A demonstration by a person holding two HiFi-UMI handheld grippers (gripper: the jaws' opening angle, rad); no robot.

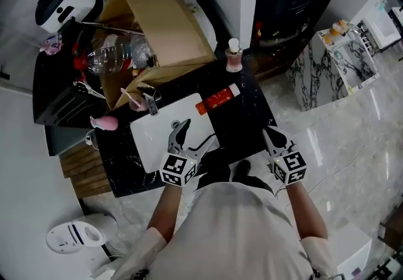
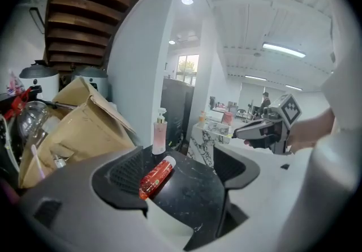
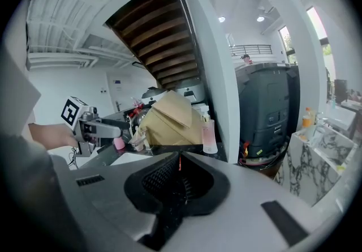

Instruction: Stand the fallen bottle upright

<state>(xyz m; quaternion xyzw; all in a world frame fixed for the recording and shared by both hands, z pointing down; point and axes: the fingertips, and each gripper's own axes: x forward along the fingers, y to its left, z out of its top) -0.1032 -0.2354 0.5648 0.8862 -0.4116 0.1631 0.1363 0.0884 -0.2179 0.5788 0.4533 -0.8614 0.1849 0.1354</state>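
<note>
A red bottle with a white cap (image 1: 217,99) lies on its side on the black marble table (image 1: 242,118), by the far right corner of a white board (image 1: 160,137). My left gripper (image 1: 196,134) hovers over the board just short of the bottle, open and empty. In the left gripper view the red bottle (image 2: 156,177) lies ahead between the spread jaws of the left gripper (image 2: 181,160). My right gripper (image 1: 269,131) is at the table's right edge, shut on nothing. In its own view the right gripper (image 3: 180,157) has its jaws together.
A pink pump bottle (image 1: 233,57) stands upright at the table's far edge, beyond the red bottle. A large cardboard box (image 1: 157,27) with clear plastic containers (image 1: 110,55) fills the far left. A small pink item (image 1: 104,123) lies at the left edge. A marble side table (image 1: 340,58) stands to the right.
</note>
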